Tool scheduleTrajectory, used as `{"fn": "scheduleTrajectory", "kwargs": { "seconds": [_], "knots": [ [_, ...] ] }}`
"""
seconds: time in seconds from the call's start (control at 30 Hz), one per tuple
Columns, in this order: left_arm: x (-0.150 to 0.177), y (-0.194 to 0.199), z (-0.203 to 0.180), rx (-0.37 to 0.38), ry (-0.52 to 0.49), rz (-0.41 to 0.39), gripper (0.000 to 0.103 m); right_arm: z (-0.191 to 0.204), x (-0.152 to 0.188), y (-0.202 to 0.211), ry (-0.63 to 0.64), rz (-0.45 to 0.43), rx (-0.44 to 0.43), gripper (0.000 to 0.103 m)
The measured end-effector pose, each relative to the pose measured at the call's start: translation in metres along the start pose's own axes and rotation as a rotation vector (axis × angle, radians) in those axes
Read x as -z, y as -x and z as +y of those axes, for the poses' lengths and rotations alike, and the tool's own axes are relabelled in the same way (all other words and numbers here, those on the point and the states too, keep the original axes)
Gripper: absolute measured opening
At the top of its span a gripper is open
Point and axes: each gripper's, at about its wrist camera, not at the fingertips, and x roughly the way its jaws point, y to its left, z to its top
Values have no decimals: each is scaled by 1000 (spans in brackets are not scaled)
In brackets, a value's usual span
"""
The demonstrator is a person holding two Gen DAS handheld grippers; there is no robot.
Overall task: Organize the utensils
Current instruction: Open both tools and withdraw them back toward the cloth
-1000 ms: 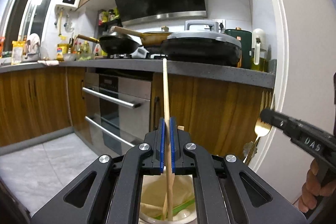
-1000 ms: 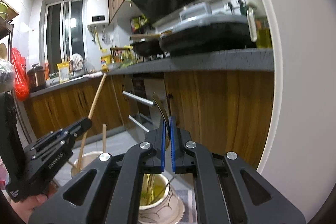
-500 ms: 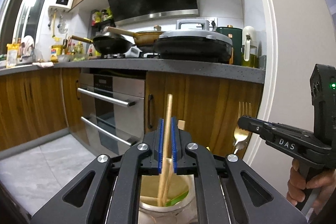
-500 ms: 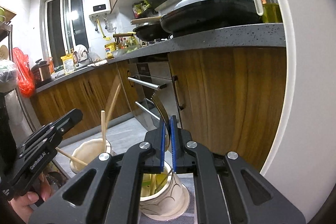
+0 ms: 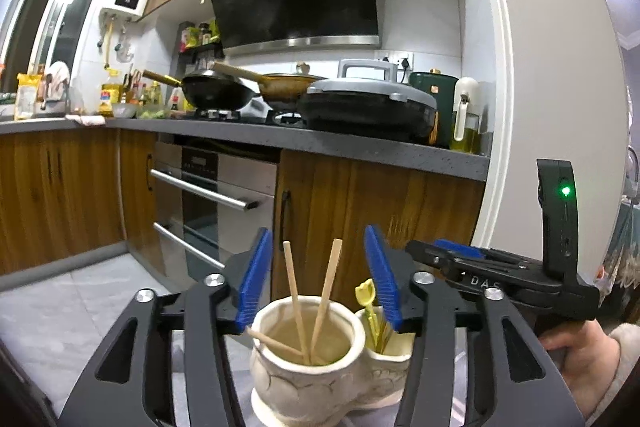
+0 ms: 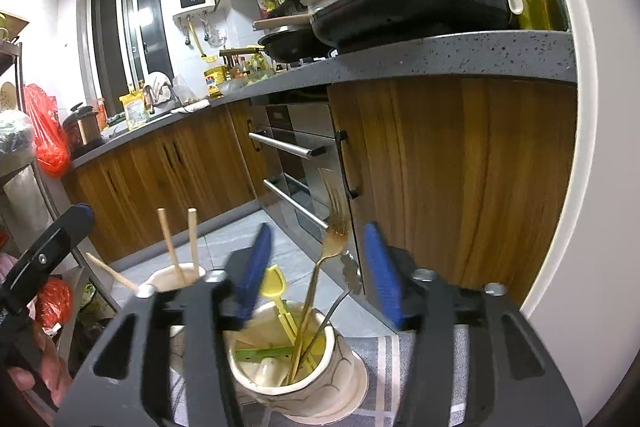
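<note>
Both releases land at once: the left hand-held gripper (image 5: 320, 275), whose jaws have just been opening, now stands wide with nothing pressed between its blue pads, and the wooden chopstick it gripped a second ago stands free among the chopsticks (image 5: 330, 291) in the cream ceramic holder (image 5: 304, 367) below it. The right hand-held gripper (image 6: 316, 267) has likewise just been opening; the gold fork (image 6: 334, 227) it held upright a moment earlier leans loose in the second ceramic cup (image 6: 296, 379), tines up, passing between the spread jaws without touching either pad. That cup also carries a yellow plastic utensil (image 6: 274, 285), a green piece and a slim dark-handled tool. The two holders stand touching, side by side, on a striped grey cloth (image 6: 400, 359) over the surface. Judged from this, two more utensils are sorted by kind, chopsticks in one pot and cutlery in the other; whether any remain is not shown. The fork's head and the chopstick tips rise between the open jaws, so a careless withdrawal could snag them or tip the pots. Beyond lie the wooden kitchen cabinets (image 5: 360, 219), a built-in oven (image 5: 216, 195) and pans (image 5: 216, 95) on the dark worktop, well apart from the work.
</note>
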Motion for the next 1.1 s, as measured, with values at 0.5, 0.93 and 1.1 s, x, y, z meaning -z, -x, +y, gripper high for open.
{"fn": "scheduleTrajectory", "kwargs": {
  "seconds": [0.5, 0.93, 1.1],
  "knots": [
    [10, 61, 15, -62, 13, 84, 98, 5, 39, 90, 27, -8, -39, 98],
    [93, 70, 22, -125, -10, 353, 98, 9, 118, 85, 124, 232, 37, 98],
    [130, 66, 18, -135, -1, 486, 98, 10, 141, 81, 125, 298, 31, 98]
  ]
}}
